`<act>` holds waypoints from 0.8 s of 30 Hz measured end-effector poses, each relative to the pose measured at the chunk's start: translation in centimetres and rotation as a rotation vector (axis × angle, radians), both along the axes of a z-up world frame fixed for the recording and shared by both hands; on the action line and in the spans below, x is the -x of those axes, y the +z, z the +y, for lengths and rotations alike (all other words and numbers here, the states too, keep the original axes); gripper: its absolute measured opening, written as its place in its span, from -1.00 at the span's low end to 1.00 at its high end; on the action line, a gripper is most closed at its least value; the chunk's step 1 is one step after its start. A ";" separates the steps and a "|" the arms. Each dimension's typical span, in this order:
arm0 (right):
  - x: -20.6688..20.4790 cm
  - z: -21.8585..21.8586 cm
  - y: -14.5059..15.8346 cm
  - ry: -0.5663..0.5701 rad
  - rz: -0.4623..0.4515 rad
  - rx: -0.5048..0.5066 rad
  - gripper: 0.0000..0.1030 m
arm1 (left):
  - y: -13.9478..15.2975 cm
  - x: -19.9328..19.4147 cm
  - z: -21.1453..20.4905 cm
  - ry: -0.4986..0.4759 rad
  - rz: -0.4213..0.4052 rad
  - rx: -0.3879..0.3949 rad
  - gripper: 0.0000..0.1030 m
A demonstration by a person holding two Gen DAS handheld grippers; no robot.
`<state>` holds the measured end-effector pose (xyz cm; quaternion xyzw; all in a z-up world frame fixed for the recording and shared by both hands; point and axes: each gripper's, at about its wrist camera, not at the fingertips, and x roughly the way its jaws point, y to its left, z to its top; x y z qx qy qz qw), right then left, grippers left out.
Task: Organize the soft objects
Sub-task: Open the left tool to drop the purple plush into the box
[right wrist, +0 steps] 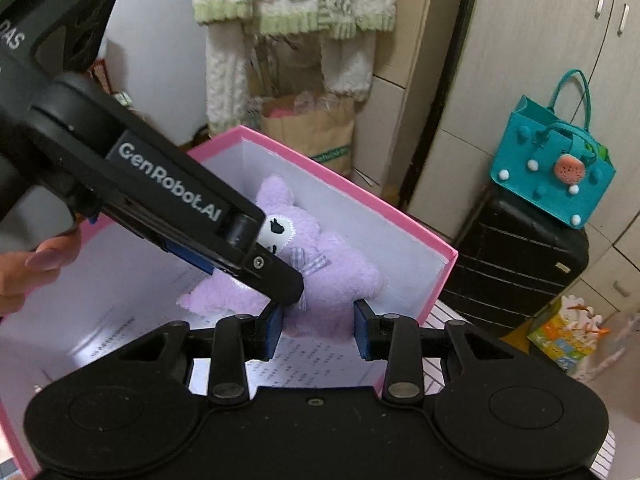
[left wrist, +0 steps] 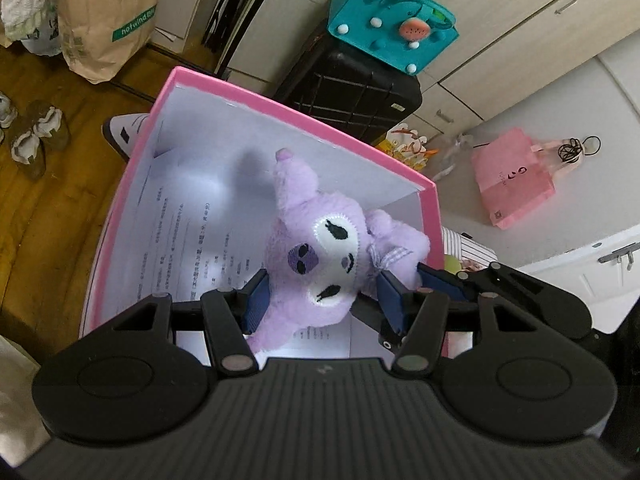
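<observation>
A purple plush toy (left wrist: 316, 252) with a white face and a checked bow hangs over the open pink box (left wrist: 280, 106), which has white walls and printed paper on its floor. My left gripper (left wrist: 324, 300) is shut on the plush toy's head. In the right wrist view the plush toy (right wrist: 332, 280) sits between my right gripper's (right wrist: 318, 328) blue pads (right wrist: 365, 330), which close on its lower body. The left gripper's black body (right wrist: 160, 200) crosses that view from the upper left. The pink box (right wrist: 444, 276) lies below it.
A teal felt bag (left wrist: 394, 20) stands on a black suitcase (left wrist: 356, 100) behind the box. A brown paper bag (left wrist: 104, 24) and shoes (left wrist: 36, 136) are on the wooden floor at left. A pink bag (left wrist: 512, 180) lies on the white surface at right.
</observation>
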<state>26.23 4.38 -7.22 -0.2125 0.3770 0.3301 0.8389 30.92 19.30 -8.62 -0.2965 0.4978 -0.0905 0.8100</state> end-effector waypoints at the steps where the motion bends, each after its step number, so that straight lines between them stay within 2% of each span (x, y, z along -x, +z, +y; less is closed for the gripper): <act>1: -0.2 0.2 -0.1 -0.005 0.002 0.012 -0.19 | -0.2 -0.2 0.1 0.001 0.006 0.004 0.09; 9: -0.5 1.7 -0.8 0.039 -0.044 0.116 -0.20 | -1.1 -1.2 0.0 -0.018 0.011 -0.023 0.06; 16: -0.6 2.1 -1.6 0.064 -0.064 0.142 -0.22 | -1.8 -2.0 0.1 -0.013 0.008 -0.061 0.06; 18: -0.3 2.0 -1.5 0.052 -0.134 0.156 -0.22 | -1.4 -1.7 0.1 -0.012 -0.015 -0.088 0.06; 20: 0.1 1.5 -1.0 0.053 -0.162 0.143 -0.22 | -0.7 -1.2 0.1 -0.017 -0.039 -0.109 0.06; 24: 1.1 -0.6 0.5 0.070 -0.099 0.056 -0.22 | 0.9 0.1 -0.1 -0.041 -0.083 -0.180 0.06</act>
